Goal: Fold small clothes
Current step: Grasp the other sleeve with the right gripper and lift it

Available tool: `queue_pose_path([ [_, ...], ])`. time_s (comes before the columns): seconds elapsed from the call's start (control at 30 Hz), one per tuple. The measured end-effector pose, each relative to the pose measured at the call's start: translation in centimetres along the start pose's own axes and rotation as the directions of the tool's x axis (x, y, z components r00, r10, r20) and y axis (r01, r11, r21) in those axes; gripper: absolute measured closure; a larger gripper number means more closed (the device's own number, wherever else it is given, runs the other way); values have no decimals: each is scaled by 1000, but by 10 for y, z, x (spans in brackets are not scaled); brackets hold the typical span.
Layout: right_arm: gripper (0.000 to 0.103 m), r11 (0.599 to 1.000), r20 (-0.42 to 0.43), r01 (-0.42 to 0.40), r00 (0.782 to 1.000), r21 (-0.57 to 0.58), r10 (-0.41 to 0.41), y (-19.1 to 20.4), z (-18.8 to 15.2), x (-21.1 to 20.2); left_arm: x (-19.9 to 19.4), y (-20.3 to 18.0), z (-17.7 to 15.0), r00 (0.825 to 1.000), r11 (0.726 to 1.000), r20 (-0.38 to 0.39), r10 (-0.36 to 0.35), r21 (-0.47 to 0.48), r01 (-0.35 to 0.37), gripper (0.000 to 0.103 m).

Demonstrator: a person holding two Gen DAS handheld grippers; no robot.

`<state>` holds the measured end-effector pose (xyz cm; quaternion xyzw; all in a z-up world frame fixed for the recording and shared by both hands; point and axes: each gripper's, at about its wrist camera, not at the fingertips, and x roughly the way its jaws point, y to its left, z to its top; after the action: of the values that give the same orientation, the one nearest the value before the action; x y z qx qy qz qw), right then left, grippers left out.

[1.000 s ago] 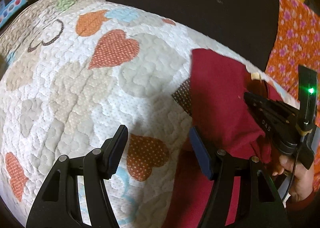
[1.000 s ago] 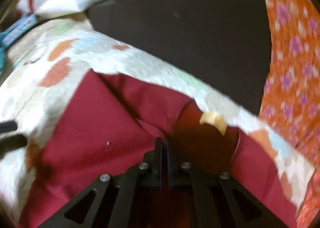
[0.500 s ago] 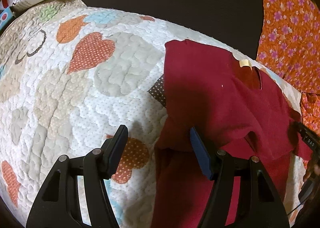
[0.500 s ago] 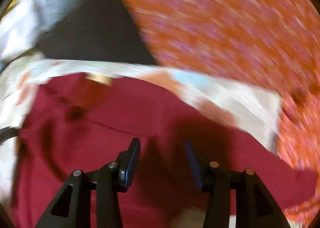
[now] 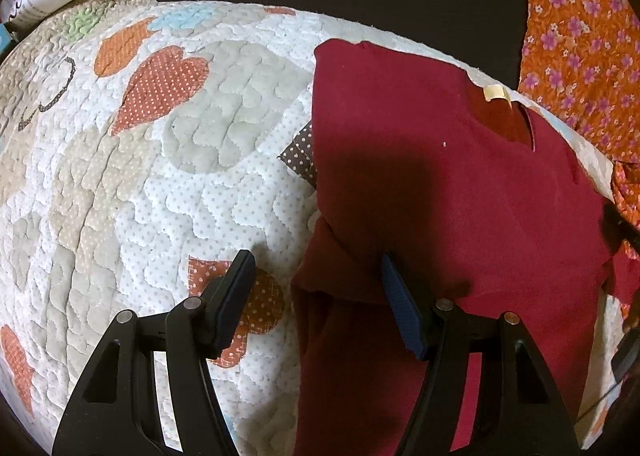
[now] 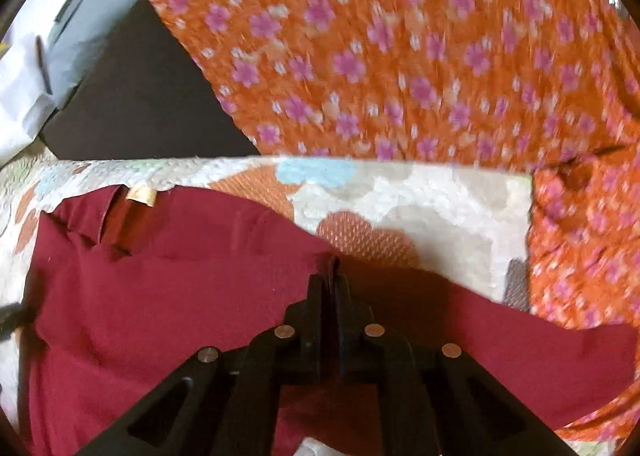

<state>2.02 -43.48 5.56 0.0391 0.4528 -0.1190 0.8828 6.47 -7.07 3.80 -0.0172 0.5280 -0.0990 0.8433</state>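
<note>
The dark red shirt (image 5: 460,192) lies on the heart-patterned quilt (image 5: 140,176), with its collar toward the quilt's far edge. The left gripper (image 5: 316,288) is spread wide above the shirt's left edge. The right gripper (image 6: 331,276) is clenched on the shirt's right edge.

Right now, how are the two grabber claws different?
The left gripper is wide open and holds nothing, while the right gripper is shut tight, pinching an edge of the red shirt. The left one straddles the shirt's edge over the heart quilt; the right one grips the shirt's far side. Both are black two-finger claws.
</note>
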Motion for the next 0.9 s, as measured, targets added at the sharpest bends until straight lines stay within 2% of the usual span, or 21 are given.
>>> queue_pose_path([
  [0.07,95,1000,-68,30,997,6,-29,-2,-5,16,-2,0,0,1000,1000,0,1,-1,-1,37],
  [0.1,91,999,-72,22,997,27,-20,-5,-8,13,-4,0,1,1000,1000,4,4,0,-4,37],
  [0.2,87,997,-21,2,1000,80,-1,-18,-9,-11,-11,-1,3,999,1000,34,21,7,-21,37],
  [0.3,87,996,36,-32,999,80,29,-16,-9,-27,-7,-2,1,999,999,23,30,22,-31,37],
  [0.33,87,997,24,-41,999,63,40,-11,-11,-24,-4,-2,0,999,999,17,31,22,-31,37],
  [0.43,87,997,-95,-23,995,69,29,-7,-21,9,-4,-2,-1,999,999,4,32,20,-32,37],
  [0.47,87,996,-67,-29,997,82,34,-9,-21,6,-6,-1,0,1000,1000,8,28,14,-29,37],
  [0.6,87,995,-83,-7,996,96,15,-13,-16,-9,-21,-3,4,999,1000,42,1,3,-1,37],
  [0.77,85,990,-60,29,998,139,-21,-45,-23,-45,-37,-16,2,996,998,74,-51,31,48,37],
  [0.9,84,969,-100,56,994,242,-33,-93,-55,-54,-39,-26,-1,994,996,80,-76,54,72,38],
])
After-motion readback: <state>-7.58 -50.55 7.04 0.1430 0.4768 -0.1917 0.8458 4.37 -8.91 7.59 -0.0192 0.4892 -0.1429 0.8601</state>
